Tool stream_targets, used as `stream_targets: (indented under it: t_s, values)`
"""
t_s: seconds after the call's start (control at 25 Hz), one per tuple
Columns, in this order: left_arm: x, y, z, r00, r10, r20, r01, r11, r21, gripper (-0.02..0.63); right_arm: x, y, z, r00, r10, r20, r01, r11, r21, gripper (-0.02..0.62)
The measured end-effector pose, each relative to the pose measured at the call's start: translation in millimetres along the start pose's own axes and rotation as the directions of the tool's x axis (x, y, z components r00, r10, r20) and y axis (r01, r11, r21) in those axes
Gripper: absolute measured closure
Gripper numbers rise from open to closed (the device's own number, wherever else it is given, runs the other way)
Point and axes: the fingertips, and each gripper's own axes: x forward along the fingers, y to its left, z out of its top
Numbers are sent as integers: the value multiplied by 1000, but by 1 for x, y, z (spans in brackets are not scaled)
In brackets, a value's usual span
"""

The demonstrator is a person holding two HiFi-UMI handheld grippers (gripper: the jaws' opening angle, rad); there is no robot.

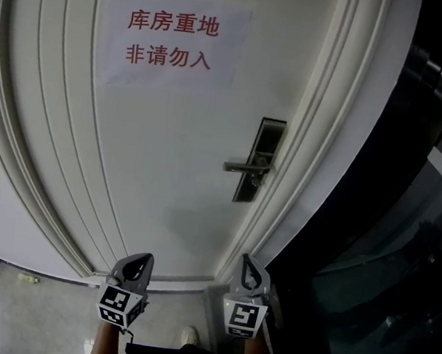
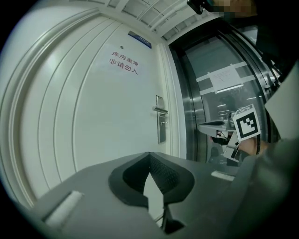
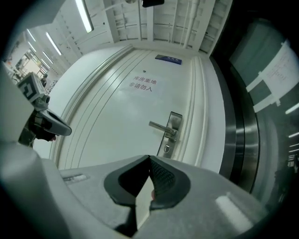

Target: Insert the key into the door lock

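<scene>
Head view — red door sign (image 1: pixel 172 41) "库房重地 非请勿入"; L gripper (image 1: pixel 143 260), R gripper (image 1: pixel 248 263) jaws together

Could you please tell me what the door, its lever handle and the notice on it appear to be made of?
Door: painted white with a smooth satin finish, the colour even over the moulded ridges; whether wood or metal lies beneath cannot be told.
Lever handle: probably brushed metal, grey with soft highlights.
Notice: likely plain paper, a thin flat white sheet with red printed characters.
</scene>
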Motion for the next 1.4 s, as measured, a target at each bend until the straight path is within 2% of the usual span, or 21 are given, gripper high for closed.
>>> stream_targets:
  t_s: [0.32,0.56,0.92,1.4]
  values:
    - [-28,-11,-7,999,-34,-9,34,999,9,604,-40,23,-8,999,-3,-44,6,997,78,593]
    - [-54,-17,-17,998,-52,-20,52,999,5,604,-72,33,-13,997,-21,-71,28,995,99,594]
    - [-79,-28,-32,997,-71,-35,71,997,3,604,-111,56,-28,993,5,-120,11,991,133,592]
    - [-96,-24,-36,997,-65,-39,66,998,18,604,-127,72,-28,991,22,-131,-5,992,129,592]
